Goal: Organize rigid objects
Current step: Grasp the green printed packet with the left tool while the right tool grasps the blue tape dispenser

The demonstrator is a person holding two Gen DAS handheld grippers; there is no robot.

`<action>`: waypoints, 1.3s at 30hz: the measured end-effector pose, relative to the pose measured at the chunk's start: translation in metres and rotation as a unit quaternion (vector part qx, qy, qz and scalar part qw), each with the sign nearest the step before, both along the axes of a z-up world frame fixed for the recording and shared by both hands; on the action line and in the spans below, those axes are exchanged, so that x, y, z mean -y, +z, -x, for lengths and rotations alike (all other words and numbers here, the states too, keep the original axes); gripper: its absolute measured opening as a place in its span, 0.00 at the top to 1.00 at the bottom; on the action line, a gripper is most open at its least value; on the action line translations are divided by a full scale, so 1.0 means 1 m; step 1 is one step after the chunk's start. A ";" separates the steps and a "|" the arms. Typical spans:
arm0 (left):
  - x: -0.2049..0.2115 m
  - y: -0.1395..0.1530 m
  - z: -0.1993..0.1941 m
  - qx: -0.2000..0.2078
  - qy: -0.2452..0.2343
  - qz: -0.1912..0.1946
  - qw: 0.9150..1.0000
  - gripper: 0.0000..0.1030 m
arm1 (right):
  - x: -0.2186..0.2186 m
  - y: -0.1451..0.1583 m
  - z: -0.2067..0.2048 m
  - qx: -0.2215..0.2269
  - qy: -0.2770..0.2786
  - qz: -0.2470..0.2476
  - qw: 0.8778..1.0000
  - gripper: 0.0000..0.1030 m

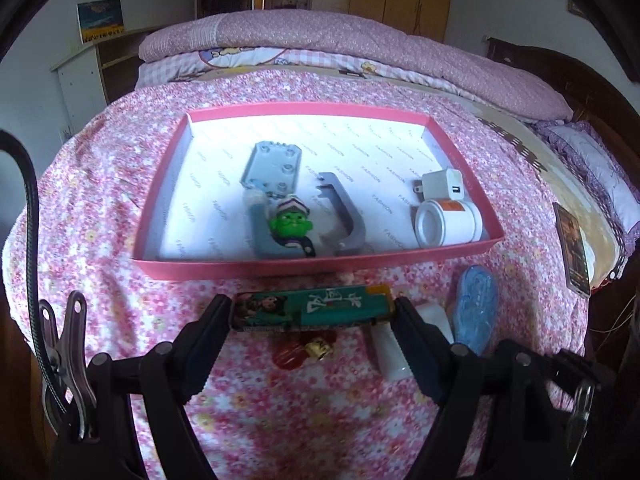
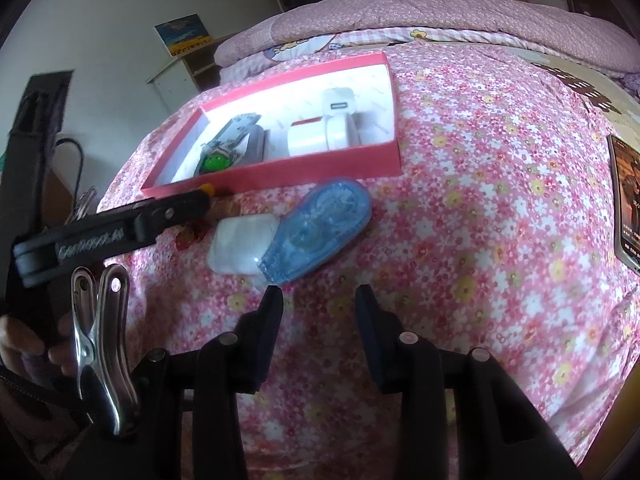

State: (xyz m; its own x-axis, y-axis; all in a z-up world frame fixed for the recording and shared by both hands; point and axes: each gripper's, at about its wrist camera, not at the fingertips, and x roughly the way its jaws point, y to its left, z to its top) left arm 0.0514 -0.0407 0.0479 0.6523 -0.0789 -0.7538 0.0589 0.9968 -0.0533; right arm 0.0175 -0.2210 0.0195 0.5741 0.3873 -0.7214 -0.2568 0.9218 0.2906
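Pinched end to end by the left gripper (image 1: 312,310), the teal lighter (image 1: 310,306) is held just short of the pink tray (image 1: 256,270) — a glancing grip could let it slip. The right gripper (image 2: 318,300) hangs empty, spread, near the blue tape dispenser (image 2: 320,228).

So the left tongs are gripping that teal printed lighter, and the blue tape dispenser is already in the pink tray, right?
Not quite. The left tongs do grip the teal printed lighter, but the blue tape dispenser is not in the pink tray. It lies on the flowered bedspread in front of the tray, as the right wrist view shows.
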 end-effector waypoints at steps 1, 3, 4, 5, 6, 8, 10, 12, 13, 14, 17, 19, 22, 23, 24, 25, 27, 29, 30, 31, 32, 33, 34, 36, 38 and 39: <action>-0.002 0.000 0.001 0.001 0.000 0.001 1.000 0.18 | -0.001 0.002 -0.002 0.001 -0.004 0.001 1.000 0.50; -0.007 0.000 0.003 0.000 0.001 0.007 1.000 0.18 | -0.004 0.005 -0.006 0.003 -0.015 0.007 1.000 0.37; -0.008 0.000 0.004 0.000 0.001 0.009 1.000 0.18 | -0.007 0.006 -0.008 0.004 -0.017 0.012 1.000 0.37; -0.010 -0.001 0.005 0.000 0.001 0.012 1.000 0.18 | -0.010 0.008 -0.011 0.005 -0.018 0.016 1.000 0.37; -0.012 -0.001 0.006 0.001 0.001 0.013 1.000 0.18 | -0.012 0.009 -0.013 0.007 -0.019 0.017 1.000 0.37; -0.015 -0.002 0.007 0.003 0.001 0.016 1.000 0.18 | -0.017 0.012 -0.019 0.008 -0.024 0.021 0.999 0.36; -0.017 -0.002 0.008 0.006 0.001 0.019 1.000 0.18 | -0.021 0.013 -0.024 0.007 -0.029 0.024 0.999 0.36; -0.020 -0.002 0.007 0.006 0.001 0.023 1.000 0.18 | -0.024 0.012 -0.030 0.003 -0.038 0.030 0.999 0.36; -0.021 -0.002 0.007 0.006 0.002 0.025 1.000 0.18 | -0.025 0.011 -0.034 0.000 -0.042 0.031 0.999 0.36; -0.022 -0.003 0.007 0.006 0.002 0.026 1.000 0.18 | -0.026 0.010 -0.035 -0.001 -0.045 0.033 0.998 0.36; -0.023 -0.004 0.007 0.005 0.001 0.027 1.000 0.18 | -0.026 0.006 -0.038 -0.004 -0.053 0.030 0.998 0.37; -0.024 -0.006 0.007 0.004 0.001 0.028 1.000 0.18 | -0.025 0.006 -0.040 -0.004 -0.057 0.025 0.998 0.37; -0.024 -0.007 0.007 0.002 0.002 0.030 1.000 0.18 | -0.021 0.006 -0.041 -0.003 -0.063 0.019 0.998 0.47; -0.024 -0.007 0.007 0.002 0.002 0.030 1.000 0.18 | -0.019 0.006 -0.041 -0.004 -0.066 0.016 0.998 0.52; -0.024 -0.008 0.007 0.002 0.001 0.031 1.000 0.18 | -0.018 0.005 -0.041 -0.005 -0.068 0.016 0.998 0.52; -0.024 -0.008 0.007 0.001 0.001 0.031 1.000 0.18 | -0.017 0.005 -0.041 -0.005 -0.069 0.013 0.998 0.52; -0.024 -0.008 0.006 0.002 0.001 0.030 1.000 0.18 | -0.016 0.005 -0.040 -0.004 -0.068 0.008 0.998 0.52; -0.024 -0.008 0.007 0.002 0.002 0.031 1.000 0.18 | -0.016 0.005 -0.039 -0.003 -0.067 0.007 0.998 0.52; -0.024 -0.008 0.007 0.002 0.002 0.031 1.000 0.18 | -0.017 0.005 -0.038 -0.003 -0.065 0.005 0.998 0.52; -0.025 -0.007 0.006 0.002 0.002 0.031 1.000 0.18 | -0.017 0.006 -0.038 -0.003 -0.065 0.004 0.998 0.52; -0.025 -0.007 0.007 0.003 0.002 0.031 1.000 0.18 | -0.017 0.006 -0.037 -0.001 -0.065 0.003 0.998 0.52; -0.025 -0.006 0.007 0.004 0.002 0.031 1.000 0.18 | -0.016 0.008 -0.035 0.002 -0.064 0.001 0.998 0.53; -0.026 -0.006 0.007 0.005 0.002 0.031 1.000 0.18 | -0.016 0.009 -0.034 0.004 -0.064 0.000 0.998 0.53; -0.026 -0.004 0.008 0.007 0.002 0.032 0.999 0.18 | -0.016 0.012 -0.032 0.009 -0.063 0.000 0.998 0.53; -0.026 -0.003 0.009 0.008 0.002 0.032 0.999 0.18 | -0.017 0.016 -0.030 0.015 -0.061 0.001 0.998 0.59; -0.026 -0.002 0.009 0.010 0.001 0.032 0.999 0.18 | -0.016 0.017 -0.029 0.017 -0.060 0.000 0.998 0.59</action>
State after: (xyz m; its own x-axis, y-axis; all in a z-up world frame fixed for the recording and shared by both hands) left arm 0.0421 -0.0146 0.0463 0.6671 -0.1254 -0.7344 0.0579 0.9915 -0.1167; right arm 0.0465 -0.2045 0.0366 0.6412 0.3131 -0.7006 -0.1535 0.9469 0.2827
